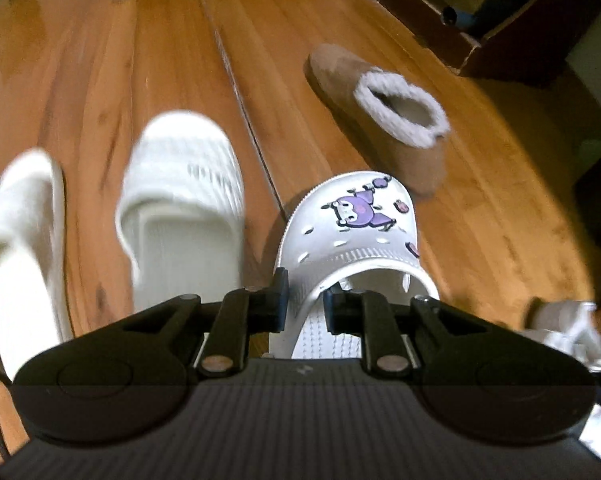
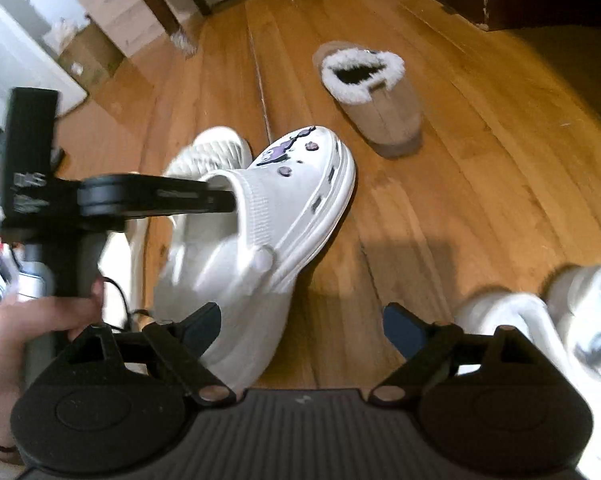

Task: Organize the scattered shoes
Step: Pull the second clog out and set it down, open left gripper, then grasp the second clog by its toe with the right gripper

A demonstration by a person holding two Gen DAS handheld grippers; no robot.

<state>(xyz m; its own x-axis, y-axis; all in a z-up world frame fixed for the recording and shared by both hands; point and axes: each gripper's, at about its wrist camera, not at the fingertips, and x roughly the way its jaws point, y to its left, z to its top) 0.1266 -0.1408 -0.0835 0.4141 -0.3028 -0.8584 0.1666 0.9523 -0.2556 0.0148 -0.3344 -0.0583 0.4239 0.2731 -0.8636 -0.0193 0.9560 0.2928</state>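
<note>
The left gripper [image 1: 305, 307] is clenched on the white clog [image 1: 350, 236], its pads pinching the edge of the clog's upper at the foot opening; in the right wrist view the same gripper [image 2: 224, 196] reaches in from the left with its tip in the opening, and the clog [image 2: 276, 224] hangs tilted, toe far and raised, heel near and low, apparently clear of the wood floor [image 2: 480, 200]. The right gripper [image 2: 302, 326] is released, jaws wide, with nothing between them; the clog's heel lies just beside its left finger. A hand [image 2: 16, 344] holds the left gripper's grip at the near left. Risk: the hold takes only a thin strip of flexible upper, so the clog may pivot or slip out if the gripper swings fast or rolls; motion blur suggests it is moving now. A dropped clog could land on the two cream slides [image 1: 180, 216] just left of it and scatter them. The open right fingers could also knock the hanging heel. The clog is glossy white moulded foam with a thick sole, vent holes, a loose heel strap and purple cartoon charms on the toe. Further off, to the right, a tan fleece-lined slipper [image 1: 384, 120] stands alone on the floor; pale sneakers [image 2: 560, 320] lie at the near right.
</note>
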